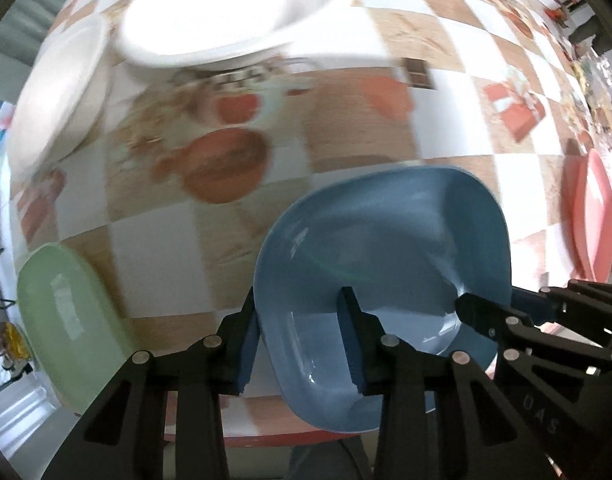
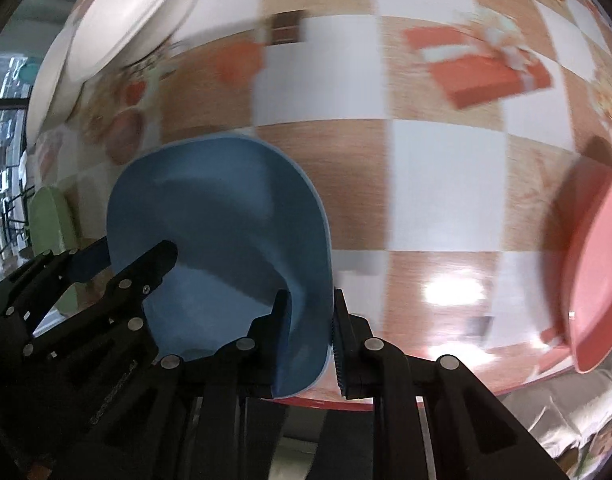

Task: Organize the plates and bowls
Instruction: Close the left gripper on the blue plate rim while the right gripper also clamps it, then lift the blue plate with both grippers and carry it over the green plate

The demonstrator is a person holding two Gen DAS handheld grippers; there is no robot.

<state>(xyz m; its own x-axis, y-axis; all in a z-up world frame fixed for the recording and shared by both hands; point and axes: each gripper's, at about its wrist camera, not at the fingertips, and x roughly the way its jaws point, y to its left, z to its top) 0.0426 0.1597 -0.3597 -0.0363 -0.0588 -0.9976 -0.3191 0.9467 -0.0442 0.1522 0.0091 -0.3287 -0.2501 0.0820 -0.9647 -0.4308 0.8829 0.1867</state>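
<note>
We see the left hand-held gripper (image 1: 302, 336) clamped on the glossy blue squarish plastic bowl (image 1: 386, 248) at its nine o'clock rim. The right hand-held gripper (image 2: 310, 336) pinches its three o'clock rim above the checkered bench (image 2: 426, 160).

The blue bowl (image 1: 386, 248) looks like smooth, glossy plastic; the checked tablecloth (image 2: 438, 184) has a shiny, wipe-clean sheen with printed wood grain.

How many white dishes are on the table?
2: a white plate at the far edge, and a second white dish to its left. More may lie outside the frame.
</note>
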